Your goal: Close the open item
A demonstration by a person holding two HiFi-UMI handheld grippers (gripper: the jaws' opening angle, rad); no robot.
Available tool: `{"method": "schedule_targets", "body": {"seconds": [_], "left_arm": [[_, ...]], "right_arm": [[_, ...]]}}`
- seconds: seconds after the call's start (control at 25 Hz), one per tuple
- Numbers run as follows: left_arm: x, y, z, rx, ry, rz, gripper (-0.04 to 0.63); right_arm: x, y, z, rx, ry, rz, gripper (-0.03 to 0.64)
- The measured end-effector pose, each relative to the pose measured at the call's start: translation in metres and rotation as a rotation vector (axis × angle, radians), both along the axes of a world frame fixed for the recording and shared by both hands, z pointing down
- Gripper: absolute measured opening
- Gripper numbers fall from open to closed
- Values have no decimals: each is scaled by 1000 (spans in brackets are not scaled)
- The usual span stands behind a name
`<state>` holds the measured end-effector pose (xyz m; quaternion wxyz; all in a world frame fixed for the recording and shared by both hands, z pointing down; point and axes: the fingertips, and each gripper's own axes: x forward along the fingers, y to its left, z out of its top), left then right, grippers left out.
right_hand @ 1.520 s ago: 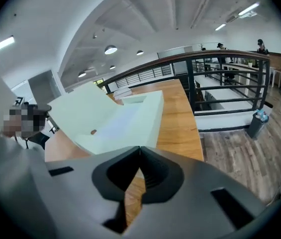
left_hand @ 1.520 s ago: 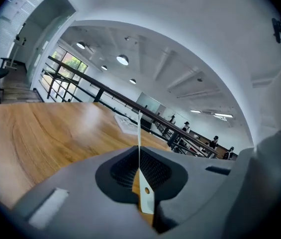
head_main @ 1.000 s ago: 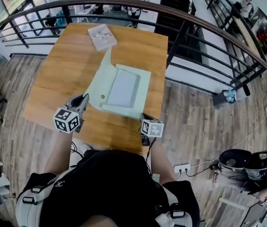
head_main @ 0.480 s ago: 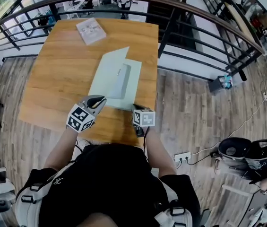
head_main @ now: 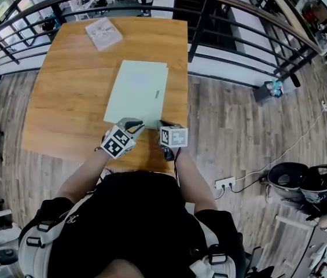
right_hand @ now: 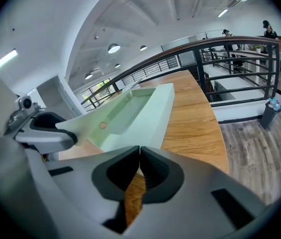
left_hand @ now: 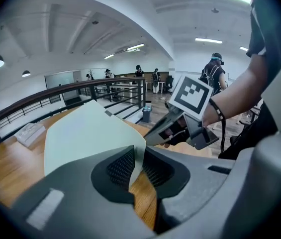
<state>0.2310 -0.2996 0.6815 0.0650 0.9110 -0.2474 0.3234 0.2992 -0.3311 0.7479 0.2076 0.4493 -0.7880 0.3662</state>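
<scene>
Folder [head_main: 137, 91], pale green, lies near-flat, flap [left_hand: 90, 133] between left hand-held gripper's [head_main: 135, 122] parting jaws; right hand-held gripper [head_main: 158, 124] closed.

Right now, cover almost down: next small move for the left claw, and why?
Probably slide the left claw back off the cover and let it drop. Its jaws have just been opening with the cover's corner between them, and it hangs slightly above the base.
</scene>
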Motion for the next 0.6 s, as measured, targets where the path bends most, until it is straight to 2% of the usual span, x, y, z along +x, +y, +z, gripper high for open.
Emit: {"method": "schedule_targets", "body": {"seconds": [0.4,0.6], "left_arm": [[20,0,47,-78,-120,37,41],[25,-2,57,-85,-188,54,46]], "right_arm": [[3,0,1,8,26,-19,8],[4,-3,1,9,28,-29,8]]}}
